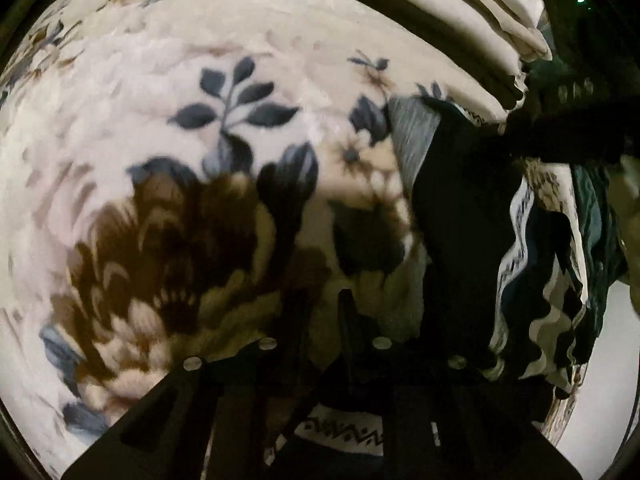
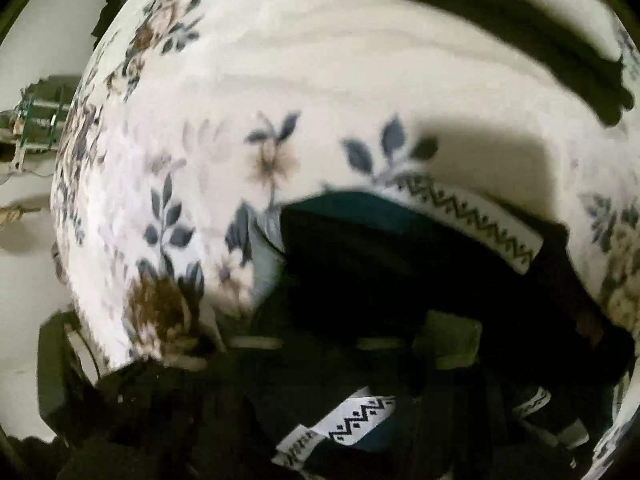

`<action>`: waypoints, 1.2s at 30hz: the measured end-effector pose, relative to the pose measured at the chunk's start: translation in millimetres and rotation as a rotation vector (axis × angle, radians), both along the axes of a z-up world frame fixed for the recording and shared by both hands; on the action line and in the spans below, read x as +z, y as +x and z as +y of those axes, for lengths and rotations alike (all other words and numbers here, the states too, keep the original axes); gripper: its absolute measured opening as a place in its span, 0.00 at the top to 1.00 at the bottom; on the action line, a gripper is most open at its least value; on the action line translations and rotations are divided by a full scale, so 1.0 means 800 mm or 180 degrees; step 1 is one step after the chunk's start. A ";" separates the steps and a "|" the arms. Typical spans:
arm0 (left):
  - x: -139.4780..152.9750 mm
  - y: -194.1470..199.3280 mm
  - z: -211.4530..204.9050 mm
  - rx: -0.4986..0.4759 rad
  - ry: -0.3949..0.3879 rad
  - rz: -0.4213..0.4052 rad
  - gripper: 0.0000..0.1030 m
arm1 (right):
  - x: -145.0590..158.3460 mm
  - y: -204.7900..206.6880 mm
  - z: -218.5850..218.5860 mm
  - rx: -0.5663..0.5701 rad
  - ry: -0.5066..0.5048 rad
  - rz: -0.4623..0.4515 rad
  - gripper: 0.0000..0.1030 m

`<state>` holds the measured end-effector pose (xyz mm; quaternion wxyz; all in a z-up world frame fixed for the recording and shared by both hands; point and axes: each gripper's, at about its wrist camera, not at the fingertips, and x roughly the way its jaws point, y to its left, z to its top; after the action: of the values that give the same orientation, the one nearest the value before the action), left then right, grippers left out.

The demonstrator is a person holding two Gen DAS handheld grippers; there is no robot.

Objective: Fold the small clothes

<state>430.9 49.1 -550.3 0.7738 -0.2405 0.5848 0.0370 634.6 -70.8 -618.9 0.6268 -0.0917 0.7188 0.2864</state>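
Observation:
A small dark navy garment (image 1: 460, 220) with a white zigzag-patterned band (image 1: 516, 232) hangs in the air at the right of the left wrist view, above a floral blanket (image 1: 200, 120). My left gripper (image 1: 324, 320) is dark and blurred at the bottom; a piece of the patterned band (image 1: 340, 432) lies at its base, so it looks shut on the garment. In the right wrist view the same garment (image 2: 380, 264) with its band (image 2: 472, 216) fills the lower middle. My right gripper (image 2: 320, 344) is buried in the dark cloth and appears shut on it.
The cream blanket (image 2: 280, 80) with blue and brown flowers covers the bed. Folded white bedding (image 1: 480, 8) is stacked at the far right. A pale floor (image 2: 36, 240) and a green-framed rack (image 2: 40, 120) show to the left.

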 end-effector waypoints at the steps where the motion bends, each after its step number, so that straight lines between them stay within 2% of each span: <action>1: -0.002 -0.002 0.000 -0.0004 -0.0020 0.0001 0.89 | 0.004 0.007 -0.009 -0.0064 0.0039 -0.0046 0.95; 6: -0.001 -0.002 0.000 -0.0010 -0.0098 0.0036 0.89 | 0.017 0.043 -0.047 -0.0551 0.0001 -0.0286 0.96; 8: 0.005 0.000 0.005 0.0028 -0.0179 0.0076 0.87 | 0.011 0.046 -0.049 -0.0563 0.0099 -0.0165 0.95; 9: 0.007 0.003 0.011 0.0064 -0.0230 0.0090 0.87 | 0.003 0.046 -0.048 -0.0540 0.0183 0.0055 0.93; 10: 0.013 0.005 0.015 0.0110 -0.0272 0.0089 0.85 | -0.001 0.048 -0.050 -0.0540 0.0169 0.0183 0.83; 11: 0.016 0.008 0.021 0.0136 -0.0295 0.0076 0.82 | 0.002 0.050 -0.056 -0.0573 0.0129 0.0185 0.74; 12: 0.023 0.011 0.024 0.0169 -0.0350 0.0008 0.74 | 0.006 0.049 -0.062 -0.0622 0.0132 0.0125 0.57; 13: 0.028 0.015 0.025 0.0181 -0.0384 -0.0065 0.65 | 0.017 0.051 -0.080 -0.0777 0.0183 0.0023 0.50; 15: 0.033 0.029 0.020 0.0132 -0.0403 -0.0157 0.54 | 0.023 0.054 -0.105 -0.0949 0.0306 0.0050 0.50; 18: 0.023 0.051 0.000 -0.0085 -0.0311 -0.0151 0.54 | 0.023 0.055 -0.124 -0.1074 0.0477 0.0149 0.50; 19: 0.017 0.058 -0.010 -0.0193 -0.0211 -0.0123 0.57 | 0.021 0.053 -0.119 -0.1071 0.0499 0.0178 0.50; 20: 0.013 0.062 -0.017 -0.0262 -0.0138 -0.0143 0.65 | 0.018 0.052 -0.111 -0.1042 0.0519 0.0218 0.50; 21: 0.012 0.060 -0.020 -0.0289 -0.0112 -0.0160 0.95 | 0.018 0.053 -0.099 -0.0957 0.0557 0.0237 0.50; 23: 0.010 0.053 -0.029 -0.0386 -0.0032 -0.0177 0.96 | 0.012 0.048 -0.072 -0.0746 0.0575 0.0287 0.50; 24: 0.012 0.048 -0.032 -0.0416 0.0013 -0.0238 0.96 | 0.007 0.045 -0.060 -0.0638 0.0517 0.0287 0.52; 25: 0.014 0.042 -0.033 -0.0439 0.0025 -0.0281 0.97 | 0.007 0.042 -0.052 -0.0574 0.0467 0.0172 0.80; 26: 0.013 0.039 -0.035 -0.0446 0.0019 -0.0283 0.96 | 0.008 0.039 -0.047 -0.0533 0.0435 0.0085 0.98; 27: 0.012 0.034 -0.034 -0.0445 -0.0002 -0.0287 0.97 | 0.010 0.038 -0.044 -0.0515 0.0356 -0.0030 0.97; 30: 0.008 0.019 -0.027 -0.0428 -0.0041 -0.0312 0.96 | 0.024 0.041 -0.052 -0.0639 0.0401 -0.0281 0.97; 34: 0.010 0.023 -0.022 -0.0415 -0.0100 -0.0329 0.96 | 0.026 0.051 -0.078 -0.0925 0.0244 -0.0433 0.97; 36: 0.012 0.026 -0.016 -0.0407 -0.0178 -0.0275 0.95 | 0.020 0.054 -0.082 -0.0890 0.0232 -0.0321 0.97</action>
<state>451.4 36.0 -540.6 0.7921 -0.2256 0.5658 -0.0393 677.6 -136.8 -603.2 0.6987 0.0178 0.6814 0.2173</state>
